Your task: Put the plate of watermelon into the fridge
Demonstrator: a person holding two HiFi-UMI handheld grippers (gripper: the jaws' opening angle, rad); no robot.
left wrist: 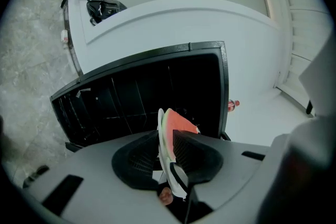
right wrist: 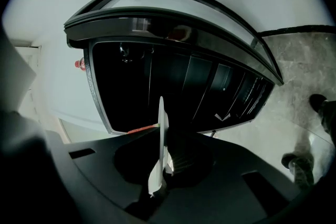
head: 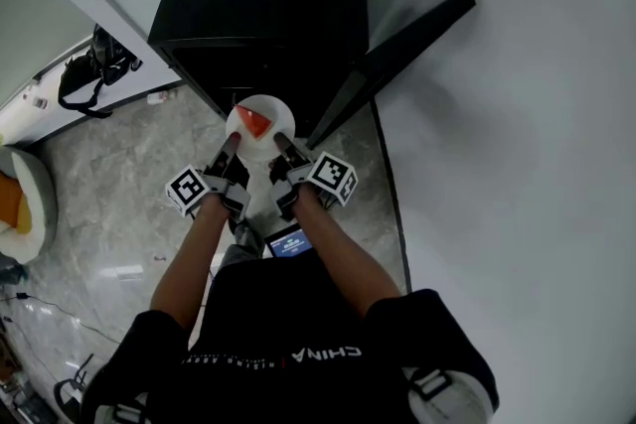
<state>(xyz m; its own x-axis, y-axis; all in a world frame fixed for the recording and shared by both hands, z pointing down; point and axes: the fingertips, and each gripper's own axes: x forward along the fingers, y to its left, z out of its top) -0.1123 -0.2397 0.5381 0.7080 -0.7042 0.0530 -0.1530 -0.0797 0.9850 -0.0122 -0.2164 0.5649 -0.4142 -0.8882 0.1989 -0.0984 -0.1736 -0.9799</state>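
Now the left tongs (head: 233, 142) and right tongs (head: 281, 142) are clamping the plate (head: 279, 121) of watermelon (head: 255, 122), holding it before the open fridge (head: 260, 15). The next move is likely calling for level insertion.

Left gripper (head: 235, 141), right gripper (head: 279, 141), both clamped

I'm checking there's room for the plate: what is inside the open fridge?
Inside the fridge only a dark cavity shows, with no food or containers I can make out. The plate, edge-on in both gripper views, hides its lower middle.
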